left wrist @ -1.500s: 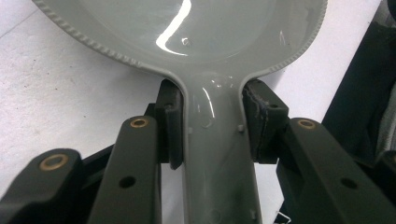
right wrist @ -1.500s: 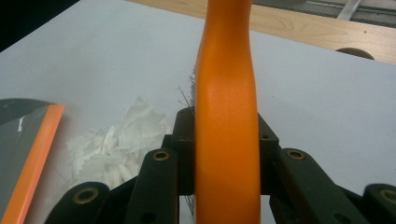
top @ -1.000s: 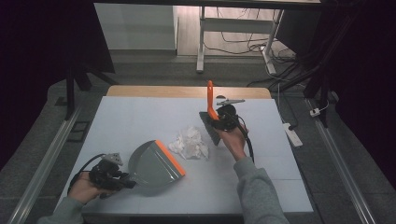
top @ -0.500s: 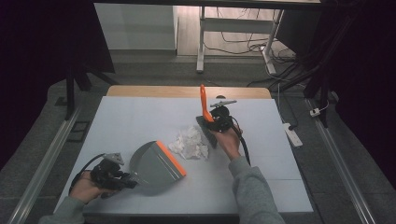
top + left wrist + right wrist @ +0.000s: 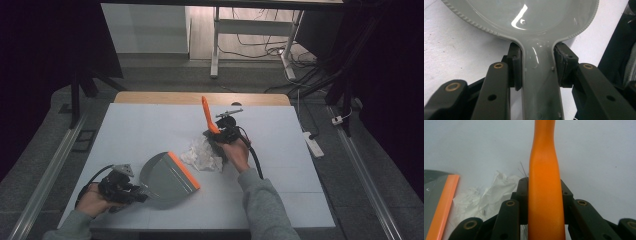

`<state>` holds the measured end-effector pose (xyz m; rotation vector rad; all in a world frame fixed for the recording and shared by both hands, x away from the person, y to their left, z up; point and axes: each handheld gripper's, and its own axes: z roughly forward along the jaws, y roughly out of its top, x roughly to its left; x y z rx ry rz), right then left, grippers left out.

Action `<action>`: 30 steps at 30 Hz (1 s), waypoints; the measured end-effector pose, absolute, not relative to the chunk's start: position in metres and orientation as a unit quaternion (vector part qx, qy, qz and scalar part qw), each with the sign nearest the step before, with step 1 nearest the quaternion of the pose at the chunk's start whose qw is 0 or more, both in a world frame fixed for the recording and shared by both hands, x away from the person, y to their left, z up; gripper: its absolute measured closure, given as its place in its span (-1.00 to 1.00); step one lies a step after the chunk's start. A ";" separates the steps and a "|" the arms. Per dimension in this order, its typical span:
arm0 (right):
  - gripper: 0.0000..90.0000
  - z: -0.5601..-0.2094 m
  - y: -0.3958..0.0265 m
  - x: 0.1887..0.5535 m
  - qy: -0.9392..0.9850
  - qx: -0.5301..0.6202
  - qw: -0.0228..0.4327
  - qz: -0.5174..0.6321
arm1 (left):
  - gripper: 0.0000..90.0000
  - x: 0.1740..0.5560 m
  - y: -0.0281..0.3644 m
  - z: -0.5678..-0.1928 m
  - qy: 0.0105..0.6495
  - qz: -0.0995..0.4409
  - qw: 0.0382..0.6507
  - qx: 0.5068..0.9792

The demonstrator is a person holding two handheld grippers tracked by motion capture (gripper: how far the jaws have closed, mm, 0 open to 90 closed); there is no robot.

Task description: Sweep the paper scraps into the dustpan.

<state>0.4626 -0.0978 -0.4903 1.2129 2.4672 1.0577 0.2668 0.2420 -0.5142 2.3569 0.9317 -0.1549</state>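
Observation:
A grey dustpan (image 5: 162,176) with an orange lip lies on the white table (image 5: 150,125) at the front left. My left gripper (image 5: 136,193) is shut on its handle. In the left gripper view the pads (image 5: 514,67) press both sides of the dustpan's handle (image 5: 540,87). A crumpled wad of white paper (image 5: 202,156) lies just right of the lip. My right gripper (image 5: 220,137) is shut on a brush with an orange handle (image 5: 207,114) that points up and away. The brush's dark head rests against the paper's right side. In the right gripper view the handle (image 5: 545,170) runs between the jaws, with the paper (image 5: 491,192) and the orange lip (image 5: 445,200) to the left.
The table's far edge has a wooden strip (image 5: 200,97). A white power strip (image 5: 312,142) lies on the floor to the right. White desk legs (image 5: 216,45) and cables stand behind the table. A black cable trails from each gripper.
My right hand has carried the brush left and down, up against the paper. The left hand and the dustpan have stayed put.

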 end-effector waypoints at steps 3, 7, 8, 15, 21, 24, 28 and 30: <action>0.57 -0.492 -0.096 0.461 0.836 0.407 0.095 0.356 | 0.37 0.267 0.241 -0.515 0.351 -0.059 0.294 0.887; 0.57 -0.492 -0.094 0.459 0.839 0.403 0.094 0.354 | 0.37 0.267 0.241 -0.515 0.352 -0.060 0.294 0.887; 0.57 -0.492 -0.093 0.459 0.840 0.401 0.093 0.353 | 0.37 0.268 0.241 -0.516 0.352 -0.060 0.294 0.887; 0.57 -0.495 -0.087 0.456 0.843 0.394 0.086 0.354 | 0.37 0.268 0.240 -0.516 0.352 -0.061 0.294 0.886; 0.57 -0.495 -0.077 0.448 0.849 0.383 0.075 0.356 | 0.37 0.268 0.240 -0.516 0.352 -0.062 0.295 0.886; 0.57 -0.496 -0.068 0.438 0.858 0.365 0.072 0.353 | 0.37 0.268 0.239 -0.516 0.351 -0.063 0.294 0.887; 0.57 -0.496 -0.061 0.429 0.865 0.350 0.064 0.354 | 0.37 0.269 0.238 -0.517 0.351 -0.063 0.294 0.887; 0.57 -0.497 -0.055 0.422 0.870 0.338 0.062 0.354 | 0.37 0.269 0.237 -0.517 0.349 -0.063 0.294 0.887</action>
